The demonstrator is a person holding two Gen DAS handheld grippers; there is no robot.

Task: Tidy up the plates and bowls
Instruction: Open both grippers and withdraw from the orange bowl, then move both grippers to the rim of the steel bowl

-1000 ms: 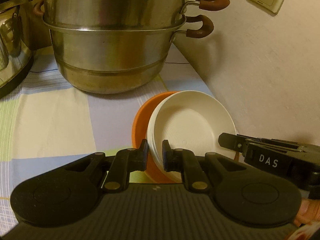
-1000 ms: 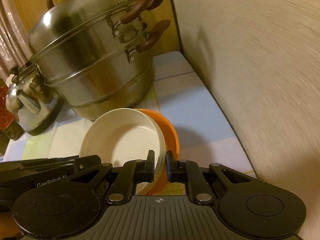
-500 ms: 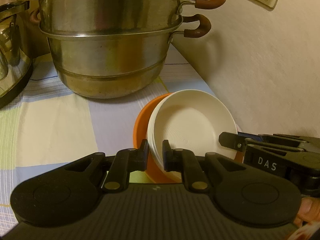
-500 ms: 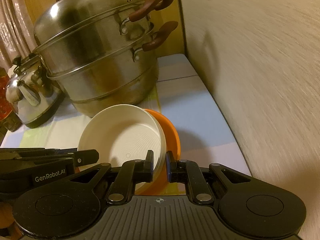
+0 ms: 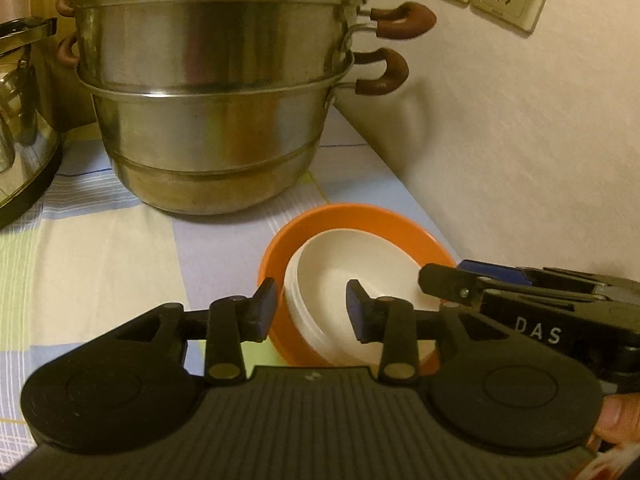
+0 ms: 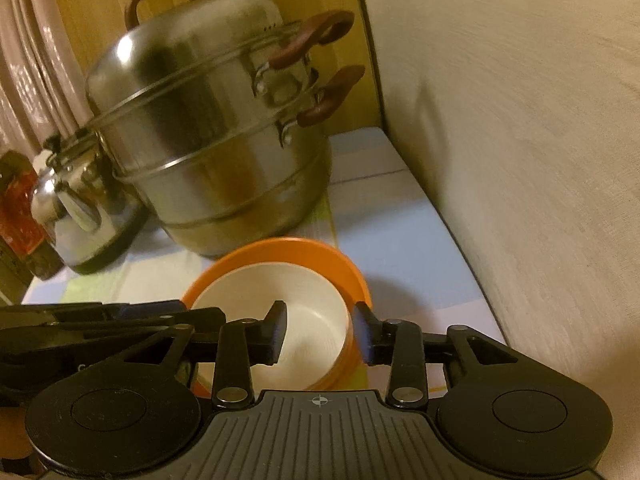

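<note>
The white bowl (image 5: 356,280) sits nested in the orange bowl (image 5: 352,216), just in front of the steel steamer pot (image 5: 216,120), wall close beside. Left hand-held gripper (image 5: 312,308) and right hand-held gripper (image 6: 320,332) are opening, each straddling a rim without pressing. Kettle (image 6: 76,216) stands beyond the pot.

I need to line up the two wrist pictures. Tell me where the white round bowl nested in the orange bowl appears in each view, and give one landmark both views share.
Left wrist view: the white round bowl sits lower centre-right, inside the orange bowl, just beyond the fingertips.
Right wrist view: the white round bowl sits lower centre, inside the orange bowl.
Shared landmark: the stacked stainless-steel steamer pot with brown handles, behind the bowls.
</note>
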